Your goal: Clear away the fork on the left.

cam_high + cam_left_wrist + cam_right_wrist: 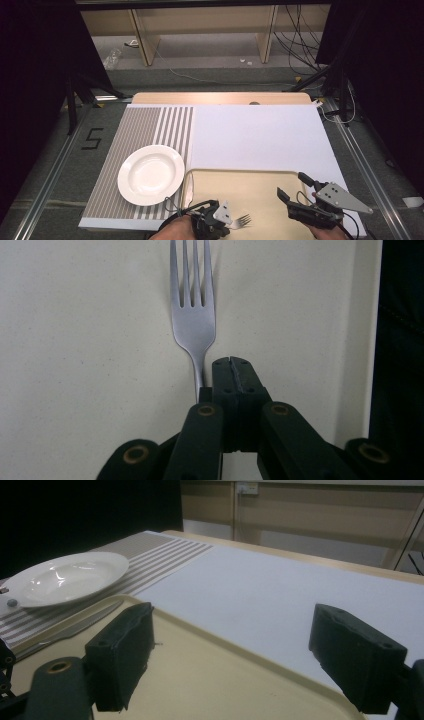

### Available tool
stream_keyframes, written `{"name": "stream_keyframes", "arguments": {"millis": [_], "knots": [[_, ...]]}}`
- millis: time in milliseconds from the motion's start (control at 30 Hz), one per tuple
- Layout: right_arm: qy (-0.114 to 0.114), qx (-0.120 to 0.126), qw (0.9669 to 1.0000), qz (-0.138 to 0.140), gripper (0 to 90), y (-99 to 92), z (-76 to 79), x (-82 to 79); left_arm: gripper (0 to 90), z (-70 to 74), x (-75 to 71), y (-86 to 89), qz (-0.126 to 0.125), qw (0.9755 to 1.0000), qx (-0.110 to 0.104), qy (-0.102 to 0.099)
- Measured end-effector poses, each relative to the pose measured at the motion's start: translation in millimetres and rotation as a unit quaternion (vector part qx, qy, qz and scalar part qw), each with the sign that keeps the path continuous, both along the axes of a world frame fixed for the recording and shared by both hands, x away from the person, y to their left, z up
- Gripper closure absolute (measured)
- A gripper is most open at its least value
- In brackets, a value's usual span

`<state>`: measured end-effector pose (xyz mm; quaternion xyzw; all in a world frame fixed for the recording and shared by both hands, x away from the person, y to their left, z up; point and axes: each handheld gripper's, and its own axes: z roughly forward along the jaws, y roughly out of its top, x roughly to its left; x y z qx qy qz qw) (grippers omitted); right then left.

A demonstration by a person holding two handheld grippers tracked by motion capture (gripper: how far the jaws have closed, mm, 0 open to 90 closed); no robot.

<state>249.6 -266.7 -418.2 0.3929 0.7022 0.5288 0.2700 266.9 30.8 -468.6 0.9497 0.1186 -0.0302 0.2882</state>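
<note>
A steel fork [194,315] lies on the cream tray [75,365], tines pointing away from me. My left gripper [232,365] is shut, its pads pressed together with nothing visible in the seam. The fork's handle runs along the outer side of the left jaw and vanishes under it. From above, the fork's tines [244,219] stick out just right of the left gripper [227,221] at the tray's near edge. My right gripper [291,184] hovers over the tray's near right part, open and holding nothing [250,650].
A white plate [151,174] rests on the striped placemat [145,125], left of the tray [250,176]. A knife [65,630] lies along the tray's left rim. A white sheet [260,132] covers the table beyond the tray.
</note>
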Motion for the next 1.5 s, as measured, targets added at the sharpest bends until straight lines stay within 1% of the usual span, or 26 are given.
{"name": "stream_keyframes", "arguments": {"millis": [33,67,167,233,400,467,567,633,833,967,1400,1500], "knots": [[0.000,0.000,1.0000,0.000,19.1,0.1,0.0,0.0,89.3,-0.5,0.1,-0.2,0.001,1.0000,0.002,0.002],[0.001,0.000,1.0000,0.000,19.1,0.0,0.0,-0.1,89.3,-1.2,0.5,-0.2,0.004,1.0000,0.006,-0.001],[0.000,-0.001,1.0000,0.000,19.1,-0.2,0.1,0.0,89.4,-2.5,2.3,0.8,0.011,0.9999,0.005,0.002],[-0.002,0.000,1.0000,0.000,19.1,0.1,0.0,0.1,89.4,-2.2,2.7,1.1,0.016,0.9999,0.005,-0.001],[-0.001,0.000,1.0000,0.001,19.2,0.1,0.4,-0.2,89.4,-2.1,6.6,4.2,0.037,0.9993,0.008,-0.005],[-0.002,0.000,1.0000,0.001,19.2,0.0,0.4,-0.2,89.4,-2.1,8.8,6.0,0.049,0.9987,0.009,-0.005],[-0.002,0.001,1.0000,0.001,19.2,-0.1,0.4,-0.2,89.3,-2.0,12.5,9.4,0.065,0.9978,0.011,-0.012],[-0.001,-0.001,1.0000,0.001,19.2,-0.1,0.6,-0.4,89.3,-1.6,15.3,12.1,0.077,0.9969,0.014,-0.011],[-0.001,-0.001,1.0000,0.001,19.2,-0.3,1.1,-0.8,89.4,-1.2,23.5,21.4,0.102,0.9946,0.015,-0.014],[0.000,-0.003,1.0000,0.002,19.2,-0.3,1.2,-1.0,89.4,-0.5,26.5,25.2,0.110,0.9936,0.018,-0.016],[0.000,-0.002,1.0000,0.002,19.2,0.0,1.4,-1.3,89.4,0.6,36.1,37.6,0.135,0.9904,0.027,-0.014],[-0.001,-0.003,1.0000,0.002,19.2,-0.2,1.3,-1.1,89.4,0.8,38.3,40.8,0.142,0.9893,0.028,-0.013]]}}
